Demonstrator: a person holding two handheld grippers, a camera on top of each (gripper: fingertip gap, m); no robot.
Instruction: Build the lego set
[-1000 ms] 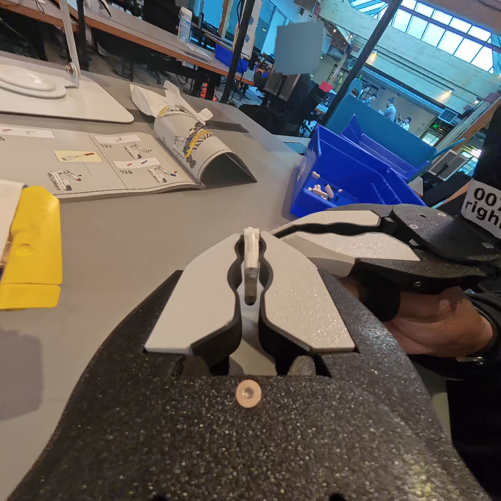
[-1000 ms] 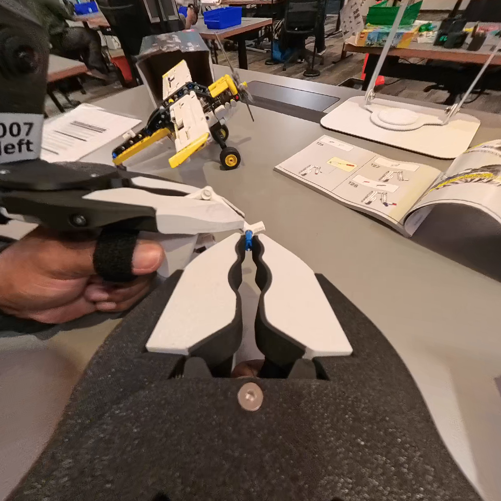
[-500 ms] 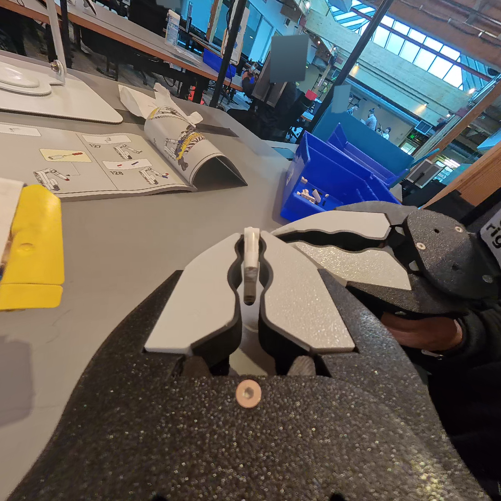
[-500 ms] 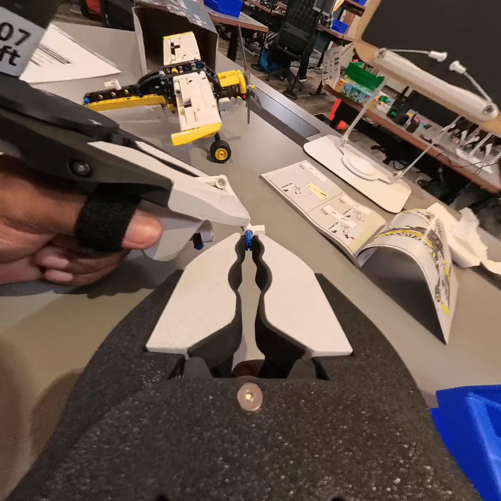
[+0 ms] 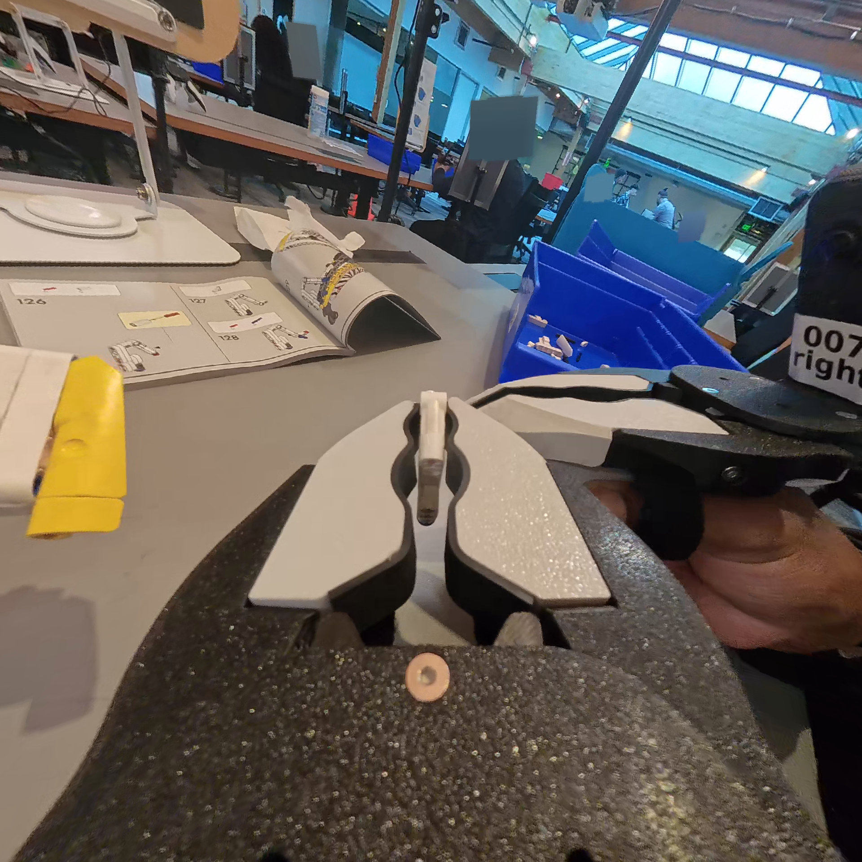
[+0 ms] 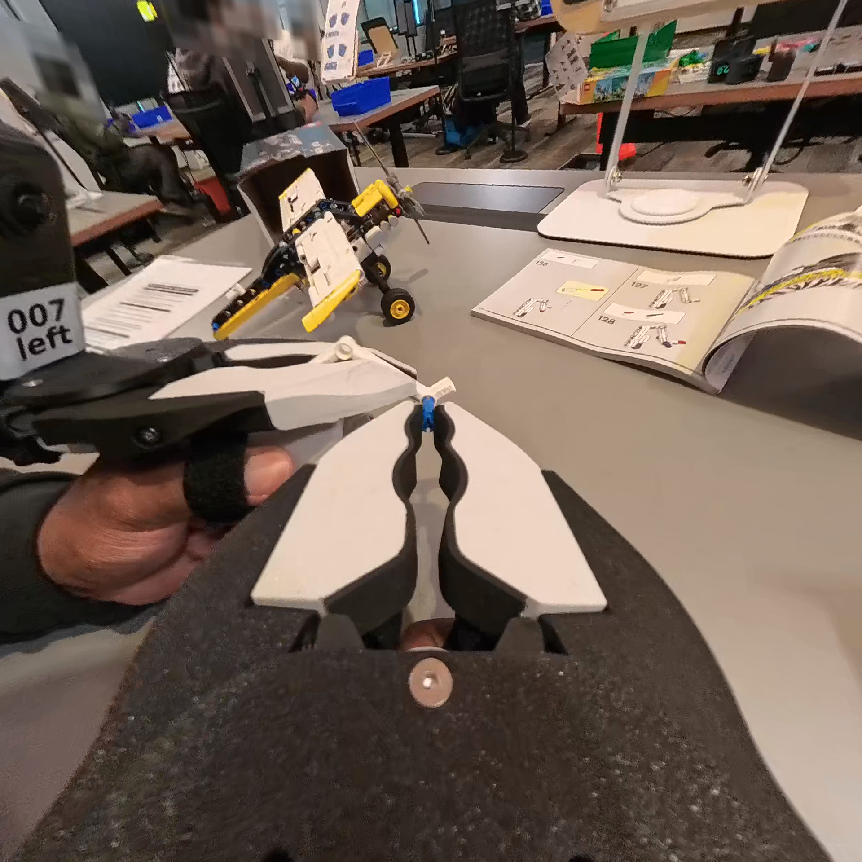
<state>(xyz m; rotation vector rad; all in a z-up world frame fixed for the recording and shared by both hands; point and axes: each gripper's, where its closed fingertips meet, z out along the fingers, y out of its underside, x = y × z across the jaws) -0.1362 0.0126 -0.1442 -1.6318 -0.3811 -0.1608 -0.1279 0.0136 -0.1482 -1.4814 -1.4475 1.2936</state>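
My left gripper [image 5: 431, 410] is shut on a white toy beam piece [image 5: 431, 436] that stands upright between its pads. In the right wrist view the left gripper [image 6: 410, 380] comes in from the left, and the white beam's end [image 6: 442, 388] sticks out past its tips. My right gripper [image 6: 427, 413] is shut on a small blue pin [image 6: 427, 415], whose tip meets the white beam's end. In the left wrist view the right gripper [image 5: 480, 401] comes in from the right, its tips beside the white piece. Both grippers hover above the grey table [image 6: 606, 466].
A white and yellow toy plane [image 6: 326, 252] stands at the back left, its yellow wing [image 5: 79, 443] close at the left. An open instruction booklet [image 6: 629, 308], a white lamp base [image 6: 676, 214] and a blue bin with small parts [image 5: 606, 326] lie around. The tips of both grippers are at nearly the same place. The white lamp base [image 6: 676, 214] is about 40 centimetres from both grippers' fingertips. Look for it in the left wrist view [image 5: 111, 227] too.
Both grippers stay shut on their pieces, tips together. The right wrist view has swung back to the left and levelled; the left view has tilted slightly.
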